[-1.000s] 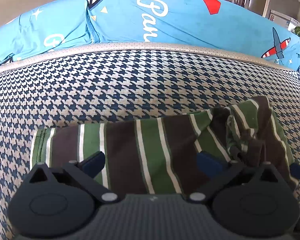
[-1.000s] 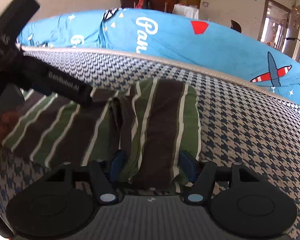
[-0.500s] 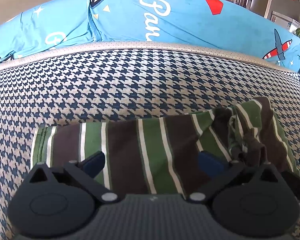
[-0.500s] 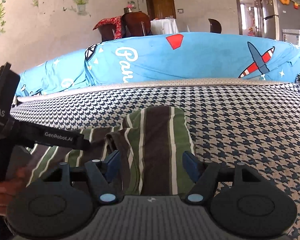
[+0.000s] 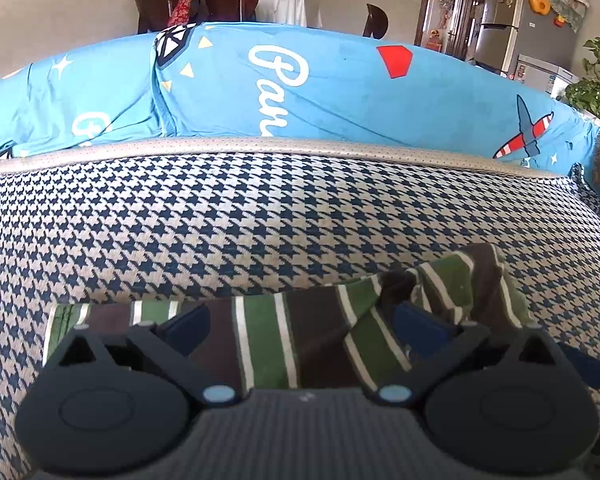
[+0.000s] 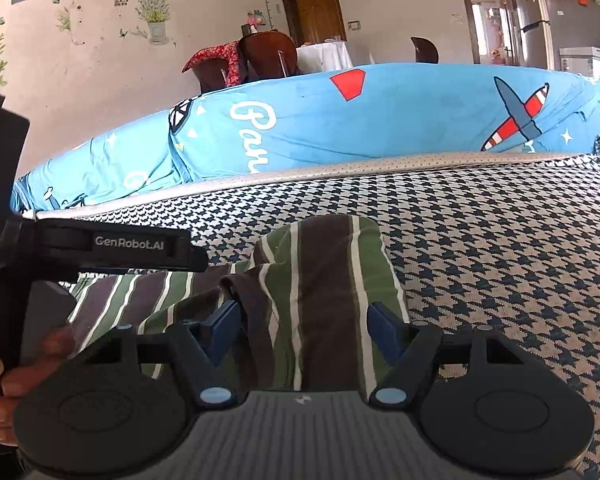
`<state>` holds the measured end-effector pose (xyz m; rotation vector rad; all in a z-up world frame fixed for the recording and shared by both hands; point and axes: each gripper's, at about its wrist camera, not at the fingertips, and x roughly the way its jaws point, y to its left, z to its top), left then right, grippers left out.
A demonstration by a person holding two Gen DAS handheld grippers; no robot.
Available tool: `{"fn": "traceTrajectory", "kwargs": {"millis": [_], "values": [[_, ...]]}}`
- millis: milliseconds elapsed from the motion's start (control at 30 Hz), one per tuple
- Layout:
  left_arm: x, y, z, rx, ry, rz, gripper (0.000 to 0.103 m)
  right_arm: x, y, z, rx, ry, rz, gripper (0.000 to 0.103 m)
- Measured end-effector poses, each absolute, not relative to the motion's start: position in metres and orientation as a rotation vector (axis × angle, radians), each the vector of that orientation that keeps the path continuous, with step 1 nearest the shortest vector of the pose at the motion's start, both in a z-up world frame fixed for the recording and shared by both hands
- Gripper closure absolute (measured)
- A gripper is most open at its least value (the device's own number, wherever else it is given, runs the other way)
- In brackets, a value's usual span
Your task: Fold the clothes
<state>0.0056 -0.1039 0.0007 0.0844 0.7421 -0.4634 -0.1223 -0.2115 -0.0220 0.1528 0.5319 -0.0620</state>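
Over the last second we tipped both cameras up, so the room rose into view and the striped garment slid low in frame. It lay flat on the houndstooth cushion, its right end bunched. Our left gripper and right gripper stood apart, gripping nothing; we judged one fold just released.

green-brown striped garment, houndstooth cushion (navy, beige)
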Motion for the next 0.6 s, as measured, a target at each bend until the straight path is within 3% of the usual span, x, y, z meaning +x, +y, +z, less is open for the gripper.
{"fn": "traceTrajectory", "kwargs": {"millis": [233, 600], "values": [[0.014, -0.121, -0.002, 0.088, 0.727, -0.567, 0.000, -0.116, -0.203, -0.035, 0.087, 0.600, -0.053, 0.032], [0.047, -0.138, -0.044, 0.099, 0.882, -0.530, 0.000, -0.113, -0.205, -0.046, 0.042, 0.651, -0.041, 0.029]]}}
